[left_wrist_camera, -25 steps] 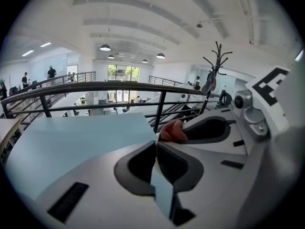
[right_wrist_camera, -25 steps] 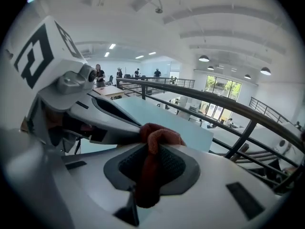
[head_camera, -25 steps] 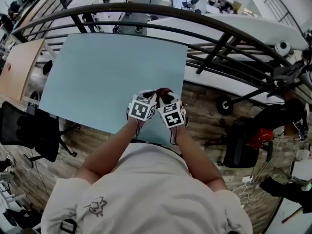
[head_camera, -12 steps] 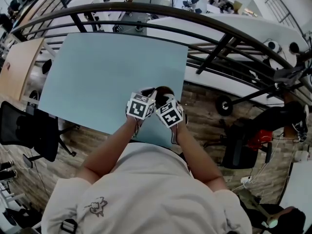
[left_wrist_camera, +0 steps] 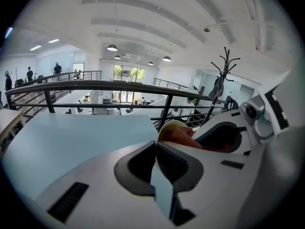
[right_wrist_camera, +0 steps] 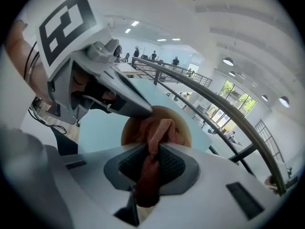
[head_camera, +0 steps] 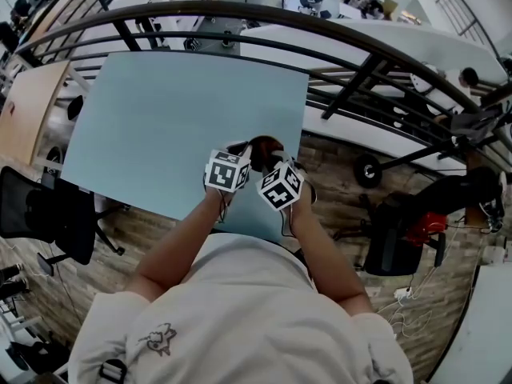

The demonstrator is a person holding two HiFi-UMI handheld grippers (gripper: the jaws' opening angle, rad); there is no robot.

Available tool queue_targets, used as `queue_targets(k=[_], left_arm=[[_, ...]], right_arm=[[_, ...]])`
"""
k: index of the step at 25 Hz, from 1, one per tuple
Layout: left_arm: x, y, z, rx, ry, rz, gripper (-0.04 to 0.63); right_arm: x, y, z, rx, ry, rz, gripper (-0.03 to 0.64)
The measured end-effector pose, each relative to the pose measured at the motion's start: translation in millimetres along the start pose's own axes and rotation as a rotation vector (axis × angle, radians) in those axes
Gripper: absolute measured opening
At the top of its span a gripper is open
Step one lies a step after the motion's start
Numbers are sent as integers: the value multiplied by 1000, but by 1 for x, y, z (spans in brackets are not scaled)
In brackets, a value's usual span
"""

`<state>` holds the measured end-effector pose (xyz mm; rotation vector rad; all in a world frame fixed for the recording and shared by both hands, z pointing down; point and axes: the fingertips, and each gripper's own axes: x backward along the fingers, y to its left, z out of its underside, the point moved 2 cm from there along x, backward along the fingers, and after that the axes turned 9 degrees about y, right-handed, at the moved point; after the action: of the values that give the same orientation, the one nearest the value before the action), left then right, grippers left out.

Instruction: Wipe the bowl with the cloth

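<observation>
A tan bowl [head_camera: 264,145] hangs over the pale blue table [head_camera: 176,110] near its front right corner. My left gripper [head_camera: 243,150] is shut on the bowl's rim, and in the right gripper view its tip [right_wrist_camera: 139,108] meets the rim of the bowl [right_wrist_camera: 185,129]. My right gripper [head_camera: 272,162] is shut on a rust-red cloth [right_wrist_camera: 153,137], which is bunched inside the bowl. In the left gripper view the bowl [left_wrist_camera: 171,127] sits just past the closed jaws, with the cloth [left_wrist_camera: 185,137] in it.
A black metal railing [head_camera: 336,42] curves past the table's far and right sides. A black chair [head_camera: 44,214] stands at the left, beside a wooden desk [head_camera: 28,110]. Red and black gear [head_camera: 416,230] lies on the wooden floor at the right.
The right gripper has rolled, so its marker cube now shows tilted. Both grippers and the bowl have shifted slightly away from me over the table.
</observation>
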<state>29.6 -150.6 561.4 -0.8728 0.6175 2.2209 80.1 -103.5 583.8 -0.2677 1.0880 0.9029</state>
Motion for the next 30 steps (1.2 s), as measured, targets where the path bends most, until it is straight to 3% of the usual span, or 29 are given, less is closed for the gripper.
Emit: queue_targets(k=[6, 12, 22, 30], left_arm=[[2, -14, -6, -40, 6, 46, 25], [6, -33, -16, -106, -18, 82, 35], [11, -12, -30, -64, -46, 60, 31], [9, 10, -24, -28, -33, 14, 25]], right_arm=[[3, -22, -8, 14, -6, 80, 77], [-4, -16, -16, 88, -18, 48, 77], [-3, 8, -26, 156, -42, -78, 75], [2, 5, -18, 159, -4, -56, 75]])
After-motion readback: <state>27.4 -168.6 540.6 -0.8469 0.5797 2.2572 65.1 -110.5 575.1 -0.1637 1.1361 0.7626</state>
